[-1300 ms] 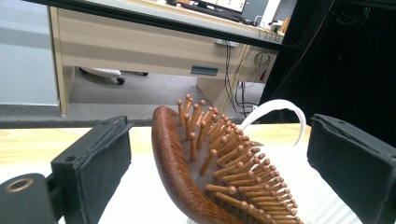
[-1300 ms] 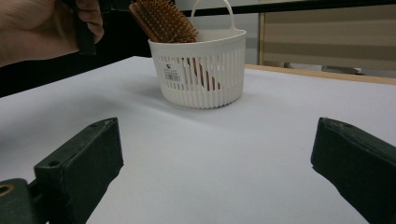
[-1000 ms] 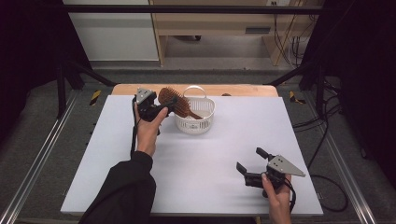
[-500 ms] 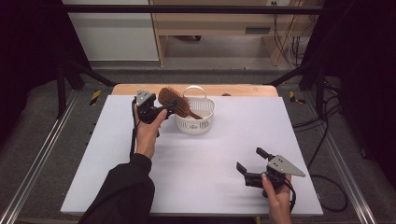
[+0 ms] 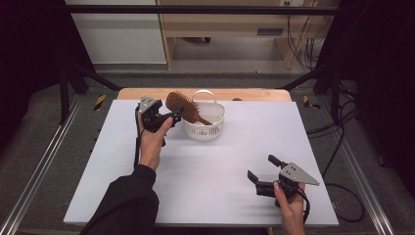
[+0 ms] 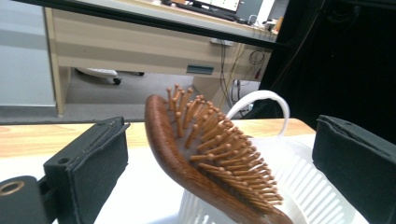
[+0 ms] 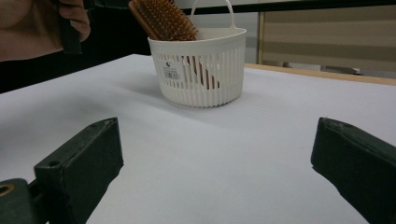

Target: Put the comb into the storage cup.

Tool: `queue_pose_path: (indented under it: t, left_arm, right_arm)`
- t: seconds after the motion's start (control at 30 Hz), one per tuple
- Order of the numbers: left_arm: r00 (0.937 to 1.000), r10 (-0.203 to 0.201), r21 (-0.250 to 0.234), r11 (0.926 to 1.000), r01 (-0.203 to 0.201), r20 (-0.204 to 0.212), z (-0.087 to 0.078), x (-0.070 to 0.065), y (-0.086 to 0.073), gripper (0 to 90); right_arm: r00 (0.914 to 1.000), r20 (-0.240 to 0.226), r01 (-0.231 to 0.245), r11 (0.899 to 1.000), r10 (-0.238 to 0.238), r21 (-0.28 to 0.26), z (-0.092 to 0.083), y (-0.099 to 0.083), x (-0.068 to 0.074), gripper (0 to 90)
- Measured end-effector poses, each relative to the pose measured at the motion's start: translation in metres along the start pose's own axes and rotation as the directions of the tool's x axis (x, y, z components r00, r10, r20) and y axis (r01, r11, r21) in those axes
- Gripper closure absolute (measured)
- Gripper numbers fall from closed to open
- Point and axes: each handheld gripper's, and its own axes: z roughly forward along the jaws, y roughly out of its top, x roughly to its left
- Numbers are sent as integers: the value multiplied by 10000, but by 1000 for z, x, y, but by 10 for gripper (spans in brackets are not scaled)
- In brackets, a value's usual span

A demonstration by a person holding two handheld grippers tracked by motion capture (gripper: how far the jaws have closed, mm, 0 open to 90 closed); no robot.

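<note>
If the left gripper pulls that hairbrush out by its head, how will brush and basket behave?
The hairbrush looks like solid wood, so probably stiff and fairly easy to clamp, though its rounded back may slip in the jaws. The basket is thin slotted plastic, likely light; with the brush leaning over its rim it may tip or drag along. The left gripper is open around the head.

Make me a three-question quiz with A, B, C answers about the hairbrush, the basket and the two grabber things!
1. Where is the wooden hairbrush?
A. Flat on the table
B. Leaning in the white basket
C. On the floor

2. What colour is the basket?
A. White
B. Blue
C. Red

3. How do the jaws of the left gripper stand?
A. Shut on the basket handle
B. Shut on a cable
C. Open, either side of the brush head

Answers: 1 B, its handle end is down in the basket and its head sticks out over the rim. 2 A, its slatted wall is white. 3 C, the left gripper view shows gaps between both jaws and the brush.
</note>
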Motion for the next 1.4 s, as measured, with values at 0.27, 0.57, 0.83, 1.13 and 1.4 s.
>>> queue_pose_path:
  t: [0.27,0.57,0.83,1.13,1.4]
  left_arm:
    - [9999,-1,-322,9995,4,100,-11,-1,8,34]
    - [9994,203,-548,9983,-188,280,-25,-2,18,31]
    - [9982,512,-556,9972,-494,310,-38,-2,22,29]
    - [9977,507,-893,9949,-466,447,-57,0,31,27]
    - [9973,523,-1046,9934,-468,508,-71,2,37,27]
  right_arm:
    - [10000,-26,14,10000,-14,2,0,0,1,28]
    - [10000,-25,40,10000,-40,-3,0,0,1,28]
    - [10000,-23,84,9999,-84,80,1,0,2,28]
    - [10000,-23,83,9999,-83,87,1,-1,3,28]
    - [10000,-24,69,9999,-69,90,2,-1,3,28]
